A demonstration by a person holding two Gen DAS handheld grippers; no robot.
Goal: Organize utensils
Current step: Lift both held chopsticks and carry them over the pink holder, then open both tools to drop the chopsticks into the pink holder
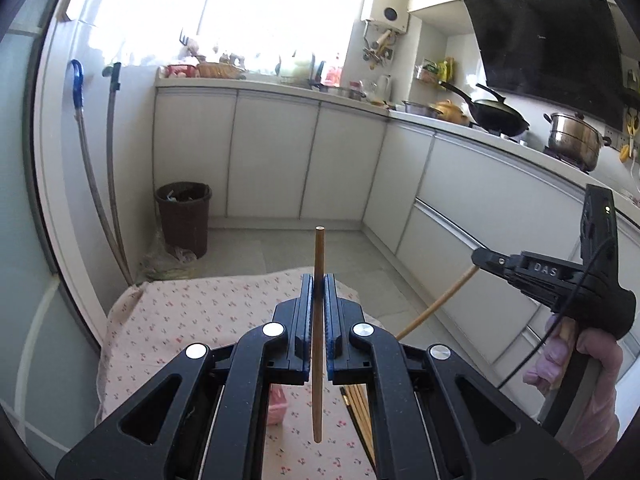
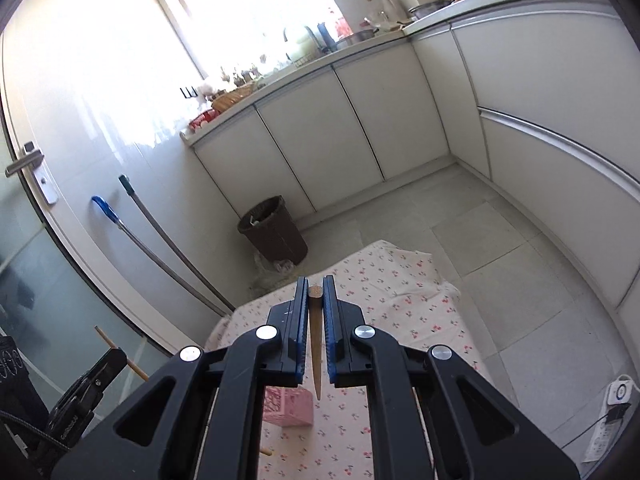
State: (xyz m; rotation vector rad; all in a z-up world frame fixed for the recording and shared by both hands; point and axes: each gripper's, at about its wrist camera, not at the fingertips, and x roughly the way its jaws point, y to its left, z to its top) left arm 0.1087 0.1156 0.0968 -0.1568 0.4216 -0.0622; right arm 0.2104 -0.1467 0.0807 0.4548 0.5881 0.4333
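Note:
My left gripper [image 1: 318,285] is shut on a wooden chopstick [image 1: 318,256] that stands upright between its blue pads, above the table with the floral cloth [image 1: 192,320]. My right gripper [image 2: 315,289] is shut on another wooden chopstick [image 2: 315,344], pointed tip down. The right gripper also shows in the left wrist view [image 1: 480,258], with its chopstick [image 1: 436,304] slanting down to the left. A bundle of dark chopsticks [image 1: 358,408] lies on the cloth below my left gripper. A pink slotted holder [image 2: 288,406] stands on the cloth below my right gripper.
A brown waste bin [image 2: 274,230] stands on the floor beyond the table. Two mop handles [image 2: 160,236] lean on the wall at left. White cabinets [image 2: 320,128] line the back and right. A power strip [image 2: 612,412] lies on the floor at right.

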